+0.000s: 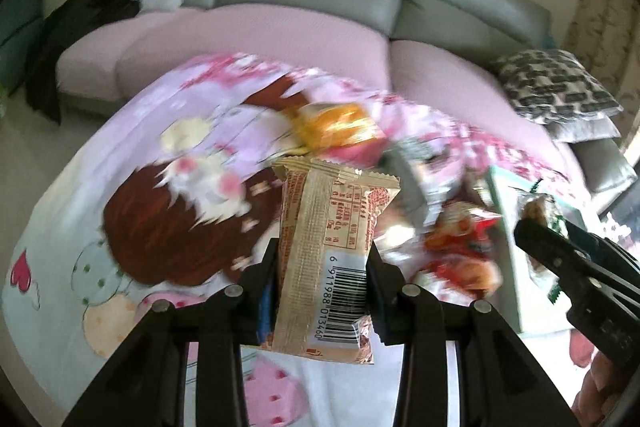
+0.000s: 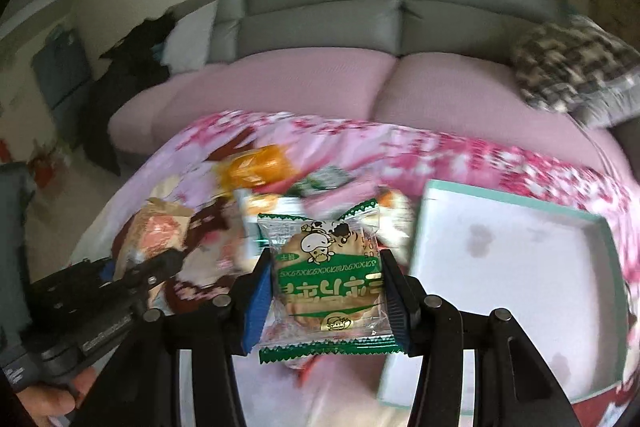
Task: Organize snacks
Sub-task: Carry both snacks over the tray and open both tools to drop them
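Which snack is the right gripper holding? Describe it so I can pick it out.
On the pink floral blanket, just left of the white box, the right gripper clamps a clear packet. Unlike its orange and beige neighbours, it has green zigzag edges and a cartoon cow.

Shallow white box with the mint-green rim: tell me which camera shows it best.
The right wrist view: the shallow white box with the mint-green rim lies open there, its whole bare floor visible. The left wrist view catches only a thin sliver of it, largely hidden behind the right gripper and its snack.
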Action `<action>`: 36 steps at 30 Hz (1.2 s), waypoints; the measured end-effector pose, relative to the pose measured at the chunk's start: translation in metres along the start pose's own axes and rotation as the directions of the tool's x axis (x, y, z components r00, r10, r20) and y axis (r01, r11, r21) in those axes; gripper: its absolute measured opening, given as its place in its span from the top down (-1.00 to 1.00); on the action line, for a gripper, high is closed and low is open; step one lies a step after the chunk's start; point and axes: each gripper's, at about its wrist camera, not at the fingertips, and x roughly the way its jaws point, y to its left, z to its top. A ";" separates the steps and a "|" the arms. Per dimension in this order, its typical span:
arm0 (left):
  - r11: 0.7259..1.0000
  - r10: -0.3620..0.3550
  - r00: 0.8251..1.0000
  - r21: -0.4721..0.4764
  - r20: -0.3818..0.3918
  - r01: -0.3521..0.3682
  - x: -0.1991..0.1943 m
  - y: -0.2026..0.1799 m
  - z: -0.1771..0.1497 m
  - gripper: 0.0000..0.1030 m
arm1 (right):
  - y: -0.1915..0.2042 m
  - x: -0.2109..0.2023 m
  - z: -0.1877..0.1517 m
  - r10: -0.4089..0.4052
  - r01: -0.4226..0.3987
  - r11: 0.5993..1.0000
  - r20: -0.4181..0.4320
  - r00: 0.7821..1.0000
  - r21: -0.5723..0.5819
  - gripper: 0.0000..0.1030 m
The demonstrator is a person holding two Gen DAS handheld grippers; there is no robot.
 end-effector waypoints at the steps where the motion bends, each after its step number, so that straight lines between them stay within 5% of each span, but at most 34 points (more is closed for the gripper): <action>1: 1.000 -0.010 1.000 0.023 0.003 0.010 -0.001 -0.009 0.003 0.23 | -0.008 -0.001 0.000 -0.016 0.016 1.000 0.000 1.000 0.019 -0.03; 8: 0.978 -0.085 0.996 0.189 -0.006 0.085 0.008 -0.082 0.020 0.23 | -0.083 -0.008 -0.005 -0.164 0.163 0.971 -0.007 0.986 0.175 -0.03; 19: 0.897 -0.215 0.971 0.372 -0.104 0.239 0.054 -0.189 0.019 0.23 | -0.202 -0.010 -0.045 -0.390 0.410 0.819 -0.136 0.911 0.401 -0.03; 23: 0.873 -0.220 0.968 0.419 -0.123 0.251 0.078 -0.225 0.022 0.23 | -0.219 -0.007 -0.056 -0.427 0.459 0.781 -0.173 0.887 0.424 -0.03; 30: 0.875 -0.198 0.968 0.418 -0.156 0.246 0.113 -0.259 0.027 0.22 | -0.221 0.000 -0.060 -0.430 0.472 0.774 -0.197 0.881 0.423 -0.04; 32: 0.881 -0.206 0.965 0.399 -0.163 0.255 0.113 -0.258 0.027 0.11 | -0.219 -0.004 -0.059 -0.431 0.471 0.776 -0.192 0.882 0.420 -0.34; 34: 0.886 -0.206 0.965 0.386 -0.165 0.255 0.109 -0.256 0.028 -0.41 | -0.216 -0.006 -0.056 -0.432 0.468 0.783 -0.183 0.883 0.411 -0.64; 36: 0.896 -0.192 0.970 0.377 -0.147 0.235 0.099 -0.250 0.029 -0.53 | -0.211 -0.006 -0.053 -0.433 0.470 0.793 -0.184 0.883 0.388 -0.65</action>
